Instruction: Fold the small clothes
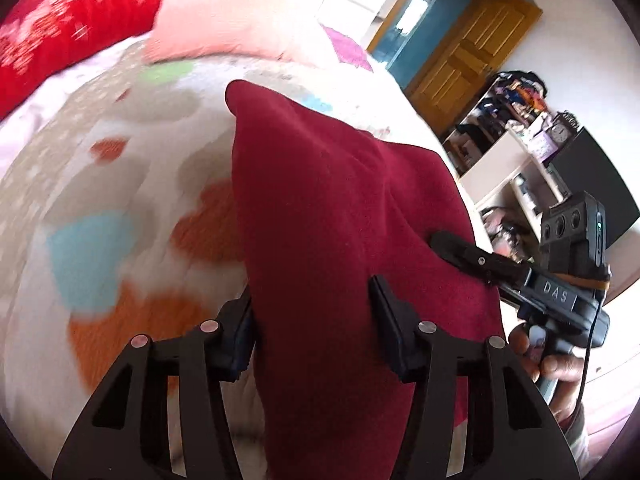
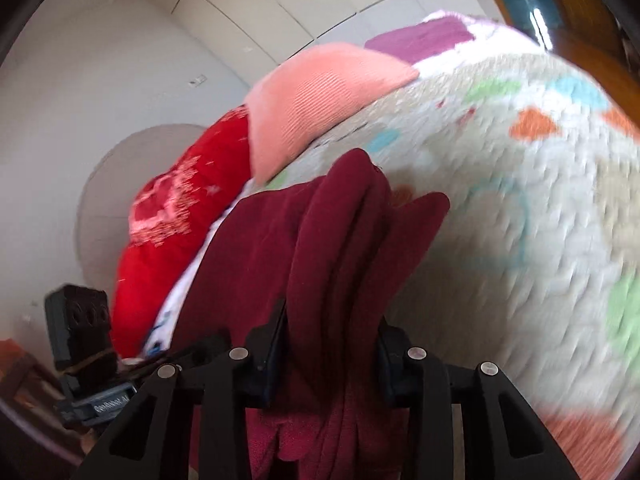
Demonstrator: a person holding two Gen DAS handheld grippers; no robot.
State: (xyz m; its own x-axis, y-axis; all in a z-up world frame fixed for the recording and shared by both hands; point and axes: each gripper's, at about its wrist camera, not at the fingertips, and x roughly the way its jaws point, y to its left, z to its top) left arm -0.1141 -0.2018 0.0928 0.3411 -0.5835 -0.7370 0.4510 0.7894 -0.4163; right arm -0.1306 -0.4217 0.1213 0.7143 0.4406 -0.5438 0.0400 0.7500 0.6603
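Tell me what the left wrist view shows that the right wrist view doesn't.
Only the left wrist view shows the shelf, the wooden door and the right hand on its handle. Only the right wrist view shows the bare wall. Both show the maroon cloth between each hand-held gripper's fingers, the bedspread, the pink pillow and the red pillow.

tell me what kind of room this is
Most likely a bedroom: a bed with a patchwork quilt, pillows at its head, plus a cluttered white shelf beside a wooden door.
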